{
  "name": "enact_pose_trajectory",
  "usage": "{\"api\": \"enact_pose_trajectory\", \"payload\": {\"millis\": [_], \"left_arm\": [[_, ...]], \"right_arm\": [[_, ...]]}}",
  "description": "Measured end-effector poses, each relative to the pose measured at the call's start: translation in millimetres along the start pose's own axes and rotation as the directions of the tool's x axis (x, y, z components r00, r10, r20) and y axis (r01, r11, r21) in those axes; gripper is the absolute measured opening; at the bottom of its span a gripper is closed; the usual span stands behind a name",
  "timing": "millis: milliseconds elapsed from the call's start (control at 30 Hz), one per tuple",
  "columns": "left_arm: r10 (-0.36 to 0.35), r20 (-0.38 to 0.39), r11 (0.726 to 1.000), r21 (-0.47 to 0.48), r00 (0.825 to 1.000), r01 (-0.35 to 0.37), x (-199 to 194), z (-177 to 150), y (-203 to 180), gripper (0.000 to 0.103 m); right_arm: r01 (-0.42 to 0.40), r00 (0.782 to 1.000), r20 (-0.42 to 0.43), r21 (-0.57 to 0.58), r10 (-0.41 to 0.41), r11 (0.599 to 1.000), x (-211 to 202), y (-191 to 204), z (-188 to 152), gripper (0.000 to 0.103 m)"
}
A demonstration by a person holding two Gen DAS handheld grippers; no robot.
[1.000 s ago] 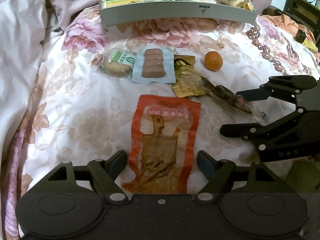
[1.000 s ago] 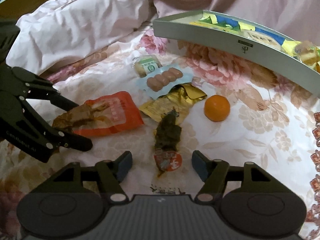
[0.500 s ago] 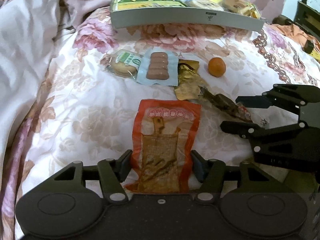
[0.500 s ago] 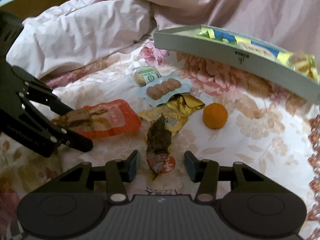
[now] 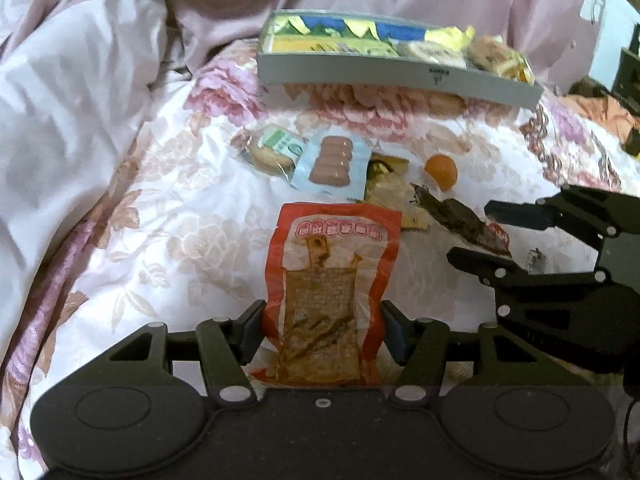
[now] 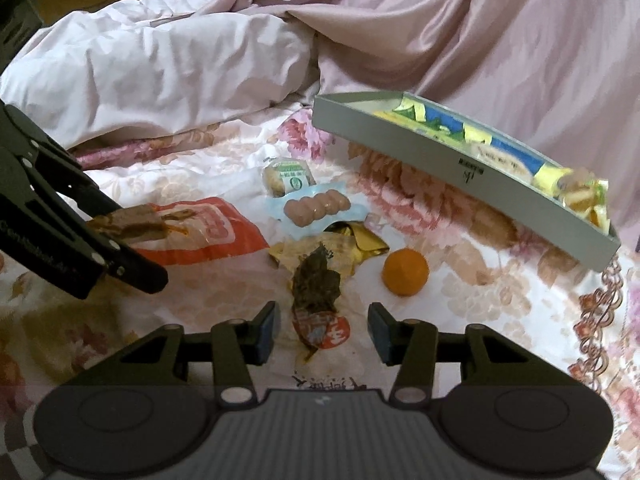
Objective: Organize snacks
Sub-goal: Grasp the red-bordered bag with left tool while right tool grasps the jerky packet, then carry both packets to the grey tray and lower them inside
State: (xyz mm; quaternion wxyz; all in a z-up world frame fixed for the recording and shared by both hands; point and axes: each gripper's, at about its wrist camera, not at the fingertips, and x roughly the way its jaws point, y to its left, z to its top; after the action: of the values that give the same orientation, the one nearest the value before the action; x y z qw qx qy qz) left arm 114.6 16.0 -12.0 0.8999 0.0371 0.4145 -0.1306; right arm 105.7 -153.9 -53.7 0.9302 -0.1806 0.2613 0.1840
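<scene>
My left gripper (image 5: 322, 334) is shut on the near end of an orange snack packet (image 5: 334, 280), which lies on the flowered bedspread; the packet also shows in the right wrist view (image 6: 200, 228). My right gripper (image 6: 323, 334) is open, its fingers on either side of a dark seaweed-like snack packet (image 6: 316, 292) with a red label end, apart from it. A grey tray (image 5: 392, 74) holding several snacks stands at the back; it also shows in the right wrist view (image 6: 460, 168).
Between packets and tray lie a wrapped cake (image 5: 274, 150), a blue sausage pack (image 5: 332, 162), a gold wrapper (image 6: 344, 246) and an orange (image 6: 405, 272). A bunched pink quilt (image 6: 180, 60) rises at the left and back.
My left gripper has closed onto the orange packet. My right gripper has narrowed around the dark packet. Both views have tilted up a little, so the tray sits lower in frame.
</scene>
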Motion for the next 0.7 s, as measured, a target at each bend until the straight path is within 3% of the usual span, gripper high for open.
{"api": "enact_pose_trajectory", "payload": {"millis": [400, 700], "left_arm": [[0.029, 0.136, 0.993, -0.119, 0.990, -0.013, -12.2, 21.9, 5.4, 0.062], [0.039, 0.218, 0.991, -0.137, 0.975, -0.009, -10.3, 58.2, -1.3, 0.062]], "right_arm": [[0.056, 0.994, 0.089, 0.018, -0.058, 0.998, -12.6, -12.4, 9.9, 0.053], [0.097, 0.984, 0.148, 0.041, -0.102, 0.994, -16.2, -30.0, 22.0, 0.053]]}}
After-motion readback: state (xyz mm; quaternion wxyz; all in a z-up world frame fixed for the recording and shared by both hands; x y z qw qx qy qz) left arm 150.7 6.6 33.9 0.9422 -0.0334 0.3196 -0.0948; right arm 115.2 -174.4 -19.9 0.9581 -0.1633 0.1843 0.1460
